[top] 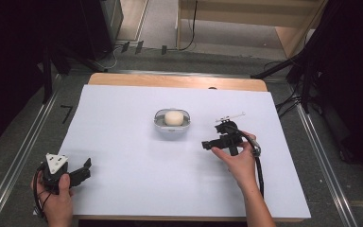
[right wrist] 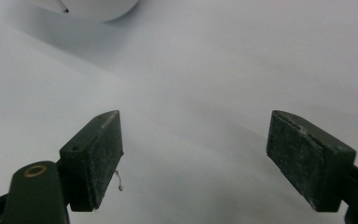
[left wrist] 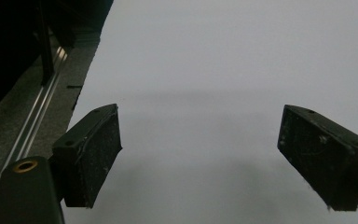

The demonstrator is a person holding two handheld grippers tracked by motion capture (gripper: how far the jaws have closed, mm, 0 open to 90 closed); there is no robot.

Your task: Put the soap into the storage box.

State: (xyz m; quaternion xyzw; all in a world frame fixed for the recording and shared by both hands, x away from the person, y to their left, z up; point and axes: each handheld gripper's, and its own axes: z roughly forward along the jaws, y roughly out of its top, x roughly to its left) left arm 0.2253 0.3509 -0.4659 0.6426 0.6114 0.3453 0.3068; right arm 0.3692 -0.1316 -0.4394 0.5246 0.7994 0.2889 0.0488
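- My right gripper [top: 207, 146] sits at about four o'clock from the bowl [top: 172, 124], near it but apart, jaws pointing toward the sheet's middle.
- In the right gripper view its jaws stand wide apart with nothing between them; only bare white sheet [right wrist: 196, 79] lies ahead, and the bowl's [right wrist: 100, 9] pale rim just peeks in at eleven o'clock.
- The bowl rests near the centre of the white sheet [top: 123, 142], a little toward twelve o'clock, and it carries a pale round ball [top: 173, 117] inside. I cannot tell whether that ball is dough, an egg or something else.
- My left gripper [top: 86, 168] is parked at the sheet's seven o'clock corner, well apart from the bowl. The left gripper view shows its jaws spread wide and empty, over bare sheet [left wrist: 223, 70].
- I judge this as the approach step: the right hand is lining up on the bowl and nothing is gripped yet.
- The next move, as I see it, calls for swinging the right jaws toward ten o'clock until the bowl's rim or the ball lies squarely between the pads, then lowering gently before closing.
- A small risk: a shallow bowl may slide on the smooth sheet if nudged sideways.
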